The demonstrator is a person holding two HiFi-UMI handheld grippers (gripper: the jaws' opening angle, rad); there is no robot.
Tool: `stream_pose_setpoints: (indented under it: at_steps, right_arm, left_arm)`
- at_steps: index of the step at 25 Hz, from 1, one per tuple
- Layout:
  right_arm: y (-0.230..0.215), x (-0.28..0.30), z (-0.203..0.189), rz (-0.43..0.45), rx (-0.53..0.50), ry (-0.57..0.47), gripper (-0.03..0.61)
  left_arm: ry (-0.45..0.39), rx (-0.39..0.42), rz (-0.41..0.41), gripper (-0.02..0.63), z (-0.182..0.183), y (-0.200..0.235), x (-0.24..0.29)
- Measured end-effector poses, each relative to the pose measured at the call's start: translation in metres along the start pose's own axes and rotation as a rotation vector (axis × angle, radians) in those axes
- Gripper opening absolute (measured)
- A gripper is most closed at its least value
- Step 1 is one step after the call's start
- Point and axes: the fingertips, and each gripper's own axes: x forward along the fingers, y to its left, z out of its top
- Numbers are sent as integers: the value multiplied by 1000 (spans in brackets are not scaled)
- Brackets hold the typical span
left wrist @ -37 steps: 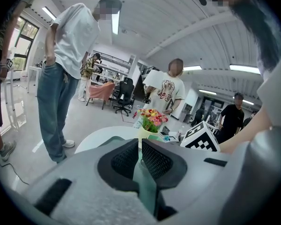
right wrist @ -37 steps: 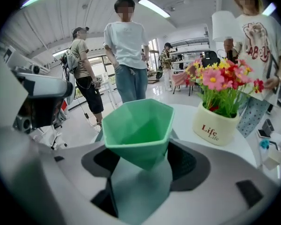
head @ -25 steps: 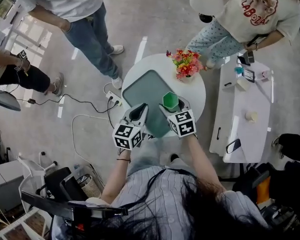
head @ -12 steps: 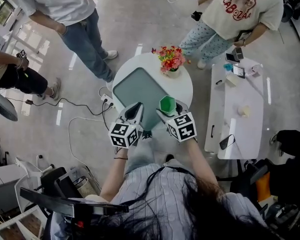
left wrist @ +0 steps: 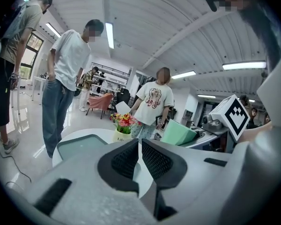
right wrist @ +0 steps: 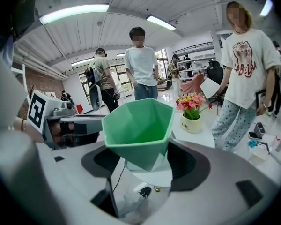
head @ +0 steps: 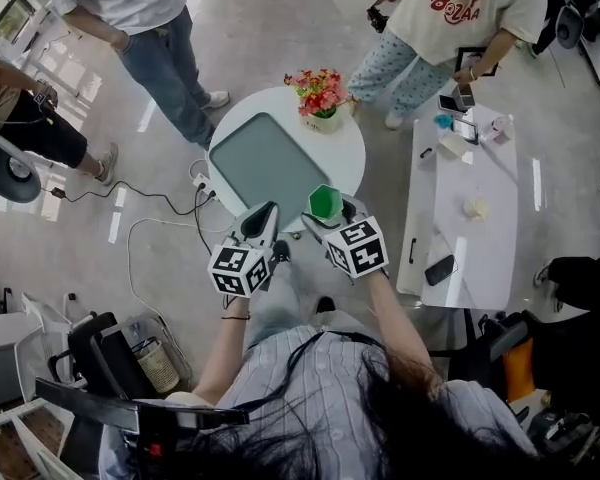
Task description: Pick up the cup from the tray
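The green faceted cup is clamped by its lower part between the jaws of the right gripper, which are spread only as wide as the cup's base. At the centre of the head view the cup is seen in the right gripper just beyond the lower right corner of the grey-green tray, at the near edge of the round white table. The jaws of the left gripper are brought together to a thin slit with nothing between them, and this left gripper is held just left of the right one, below the tray.
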Motion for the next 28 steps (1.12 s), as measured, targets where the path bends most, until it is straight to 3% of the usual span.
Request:
stream_pose_setpoints:
  at_steps: [14, 28]
  right_arm:
    - [31, -68, -52, 54, -7, 4, 325]
    - [56, -86, -76, 51, 22, 1, 325]
  left_arm:
    - [-48, -29, 86, 17, -33, -70, -69]
    - [-24, 8, 61, 17, -45, -96, -101]
